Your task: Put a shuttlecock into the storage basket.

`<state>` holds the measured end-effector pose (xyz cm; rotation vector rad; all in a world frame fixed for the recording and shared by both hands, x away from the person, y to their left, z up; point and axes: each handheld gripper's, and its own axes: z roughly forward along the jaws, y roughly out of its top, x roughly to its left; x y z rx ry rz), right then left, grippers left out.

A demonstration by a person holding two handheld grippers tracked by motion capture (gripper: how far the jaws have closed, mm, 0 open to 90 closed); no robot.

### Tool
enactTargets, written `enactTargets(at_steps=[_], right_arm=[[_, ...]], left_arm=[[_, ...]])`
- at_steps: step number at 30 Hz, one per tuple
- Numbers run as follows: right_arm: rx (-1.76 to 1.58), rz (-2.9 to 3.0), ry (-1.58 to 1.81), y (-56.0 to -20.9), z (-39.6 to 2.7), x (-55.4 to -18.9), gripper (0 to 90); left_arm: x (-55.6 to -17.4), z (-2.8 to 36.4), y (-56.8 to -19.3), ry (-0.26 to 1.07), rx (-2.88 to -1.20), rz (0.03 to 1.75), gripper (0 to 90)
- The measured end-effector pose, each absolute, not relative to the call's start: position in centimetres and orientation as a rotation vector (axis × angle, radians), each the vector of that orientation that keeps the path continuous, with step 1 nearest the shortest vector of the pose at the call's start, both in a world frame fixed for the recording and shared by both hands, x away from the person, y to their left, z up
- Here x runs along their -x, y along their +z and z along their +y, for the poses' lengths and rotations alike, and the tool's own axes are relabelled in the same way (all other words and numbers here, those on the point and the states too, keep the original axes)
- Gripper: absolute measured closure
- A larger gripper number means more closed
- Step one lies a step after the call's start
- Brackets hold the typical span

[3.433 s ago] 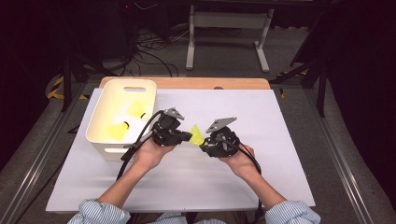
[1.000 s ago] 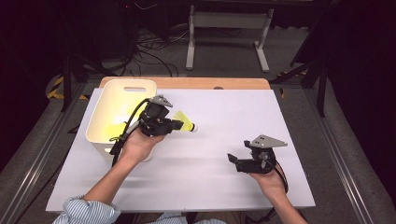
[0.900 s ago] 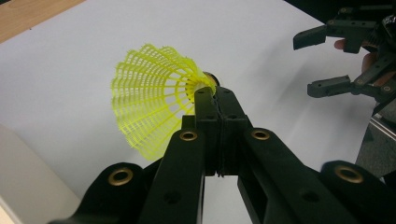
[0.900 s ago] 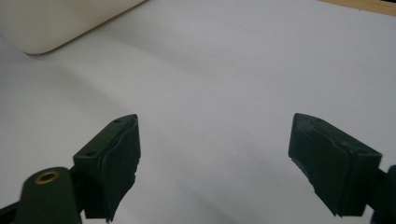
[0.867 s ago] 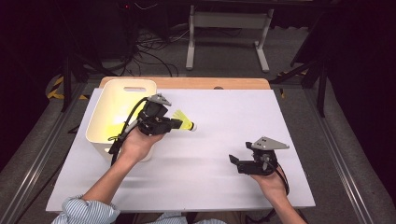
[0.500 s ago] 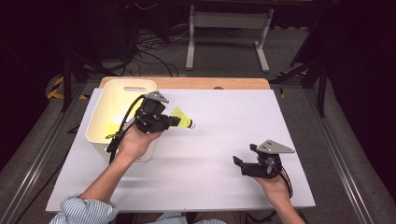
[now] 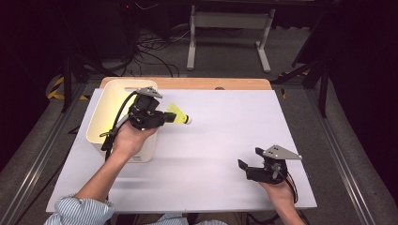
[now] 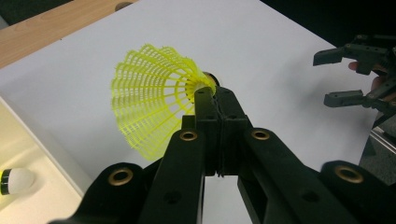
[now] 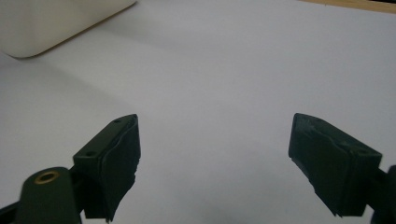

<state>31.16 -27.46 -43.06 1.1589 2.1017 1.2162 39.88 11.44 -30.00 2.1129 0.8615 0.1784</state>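
Note:
My left gripper (image 7: 165, 117) is shut on a yellow shuttlecock (image 7: 177, 114), holding it in the air just right of the white bin (image 7: 108, 105). In the left gripper view the jaws pinch the yellow mesh skirt (image 8: 154, 100) close to the cork end, and the left gripper (image 8: 212, 95) stands closed. My right gripper (image 7: 249, 162) is open low over the white table near the front right. In the right gripper view its gripper (image 9: 212, 158) has nothing between the jaws. The right gripper (image 8: 343, 77) also appears open far off in the left gripper view.
Another shuttlecock's white cork (image 8: 16, 179) lies inside the bin. The white tabletop (image 7: 225, 122) has a wooden strip (image 7: 187, 83) along its far edge. Behind the table stand a metal frame (image 7: 230, 21) and cables on the dark floor.
The right gripper has drifted toward the front right edge of the table, staying open. The left gripper keeps the shuttlecock beside the bin, nearly still.

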Motion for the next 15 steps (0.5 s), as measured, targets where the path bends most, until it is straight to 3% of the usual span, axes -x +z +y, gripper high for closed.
enactTargets(at_steps=[15], right_arm=[[-1.191,2.060,1.224,-43.9,-28.7,-30.0,17.2]], left_arm=[[-40.7,12.6,-29.2,0.207,-2.084,0.901,89.7]])
